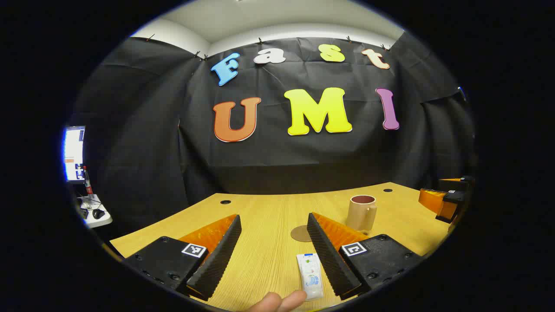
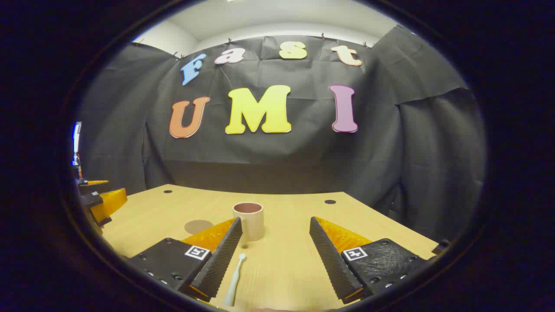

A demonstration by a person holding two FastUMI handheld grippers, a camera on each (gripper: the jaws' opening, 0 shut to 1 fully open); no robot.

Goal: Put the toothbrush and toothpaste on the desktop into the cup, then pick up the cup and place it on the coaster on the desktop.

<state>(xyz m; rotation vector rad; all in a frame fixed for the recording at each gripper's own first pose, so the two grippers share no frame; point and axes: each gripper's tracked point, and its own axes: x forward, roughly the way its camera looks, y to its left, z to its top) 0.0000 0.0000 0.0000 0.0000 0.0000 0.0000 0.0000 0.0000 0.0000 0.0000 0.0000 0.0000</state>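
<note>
- Left claw (image 1: 274,242): fingers spread wide, nothing between them gripped, hovering low over the tabletop (image 1: 269,208).
- Toothpaste (image 1: 310,276) lies flat on the tabletop in the gap between the left claw's fingers, close to its right finger; can't tell if it touches. A fingertip (image 1: 277,302) shows at the bottom edge just beside the tube's near end.
- Cup (image 1: 362,212) stands upright further out, right of the left claw, handle facing the camera. Empty as far as visible.
- Coaster (image 1: 301,233): flat round disc on the tabletop just left of the cup, partly hidden behind the left claw's right finger.
- Right claw (image 2: 275,245): also wide open, holding nothing.
- Toothbrush (image 2: 234,281) lies on the tabletop just beside the right claw's left finger, head pointing away toward the cup.
- In the right gripper view the cup sits ahead, near the left finger tip, coaster to its left.
- Monitor (image 1: 73,152) at far left of the left gripper view, outside the booth.
</note>
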